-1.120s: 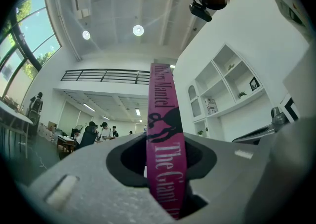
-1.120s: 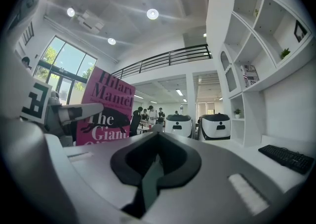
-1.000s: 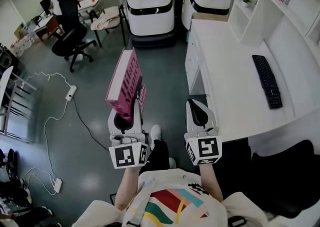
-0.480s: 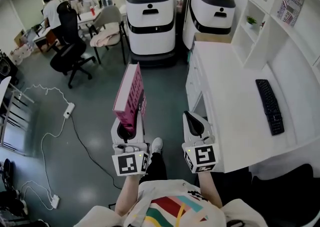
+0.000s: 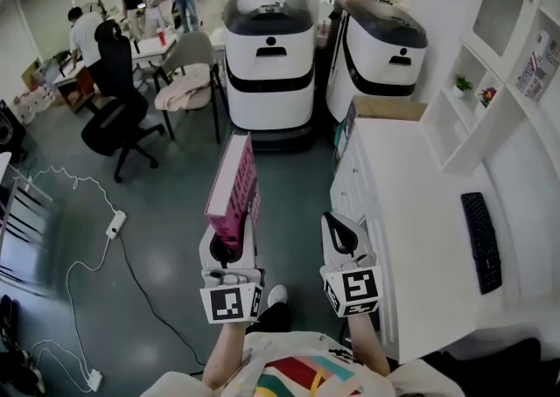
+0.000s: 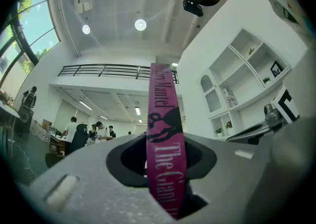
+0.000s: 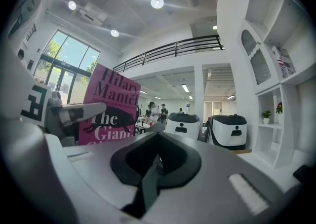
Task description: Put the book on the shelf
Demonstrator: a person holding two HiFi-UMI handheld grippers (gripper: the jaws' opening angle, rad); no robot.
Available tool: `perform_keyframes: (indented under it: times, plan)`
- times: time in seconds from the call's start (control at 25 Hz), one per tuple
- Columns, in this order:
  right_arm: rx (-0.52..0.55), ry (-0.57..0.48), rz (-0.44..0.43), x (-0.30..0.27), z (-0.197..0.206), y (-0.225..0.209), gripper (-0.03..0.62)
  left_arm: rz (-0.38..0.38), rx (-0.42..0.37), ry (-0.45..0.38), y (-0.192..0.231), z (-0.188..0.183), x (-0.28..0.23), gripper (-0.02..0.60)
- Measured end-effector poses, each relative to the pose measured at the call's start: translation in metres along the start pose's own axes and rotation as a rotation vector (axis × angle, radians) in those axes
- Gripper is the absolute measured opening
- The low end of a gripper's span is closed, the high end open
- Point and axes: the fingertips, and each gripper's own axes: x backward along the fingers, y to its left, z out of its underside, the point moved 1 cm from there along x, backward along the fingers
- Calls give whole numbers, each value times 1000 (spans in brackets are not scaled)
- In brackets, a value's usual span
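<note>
Left gripper (image 5: 229, 242) grasping the upright pink book (image 5: 232, 187) at its lower edge; right gripper (image 5: 338, 231) clenched, jaws together on nothing.

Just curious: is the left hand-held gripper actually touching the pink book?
Touching. The left gripper view shows the book clamped between the left hand-held gripper's jaws.

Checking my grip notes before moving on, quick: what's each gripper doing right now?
Left gripper: closed on the pink book, held upright by its lower end.
Right gripper: closed, nothing between its jaws.
</note>
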Motion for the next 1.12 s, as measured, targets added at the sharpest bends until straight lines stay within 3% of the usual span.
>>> perform_keyframes:
  times: [0.24,0.48,0.92,1.12]
  plan:
    - [8,-3,32,-87,-15,-24,0,47,-34,-33,34,4,-89,137]
    - [16,17,87,-127,-16,-50,0,87,-20,-26,44,19,-143,137]
    - [18,17,127,-144,-12,-104,0,163,40,-30,-1,34,-196,137]
    - [23,-6,201,-118,-19,-151,0,240,94,-44,-56,36,-218,137]
